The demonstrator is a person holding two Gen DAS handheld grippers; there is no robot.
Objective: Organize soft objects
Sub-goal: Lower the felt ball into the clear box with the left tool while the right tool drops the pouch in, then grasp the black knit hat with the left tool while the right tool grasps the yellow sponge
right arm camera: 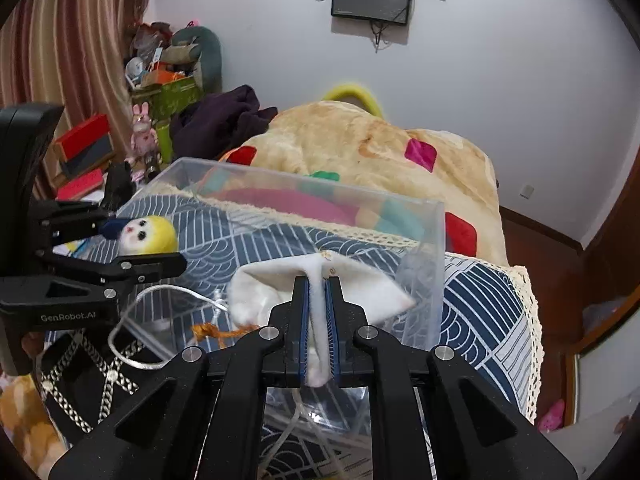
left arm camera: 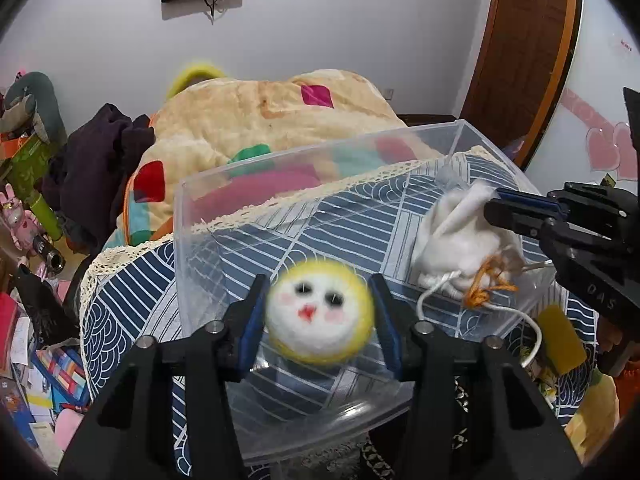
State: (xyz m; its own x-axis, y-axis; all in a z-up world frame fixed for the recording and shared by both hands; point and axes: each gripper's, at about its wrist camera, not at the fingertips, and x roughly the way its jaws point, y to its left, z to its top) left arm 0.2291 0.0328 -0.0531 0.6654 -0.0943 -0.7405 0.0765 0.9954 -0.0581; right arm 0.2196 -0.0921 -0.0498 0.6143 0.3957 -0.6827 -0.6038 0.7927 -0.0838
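Jaws of the left gripper (left arm camera: 320,320) stand spread on either side of a round felt doll head (left arm camera: 320,318), white-faced with yellow hair and blurred; whether the blue pads touch it cannot be told. It hangs over the near part of a clear plastic bin (left arm camera: 280,168). The right gripper (right arm camera: 319,304) has its jaws pinching a fold of a white drawstring pouch (right arm camera: 360,284) inside the bin, its orange cord (right arm camera: 216,334) trailing. The bin rests on a blue patterned cloth (right arm camera: 480,300).
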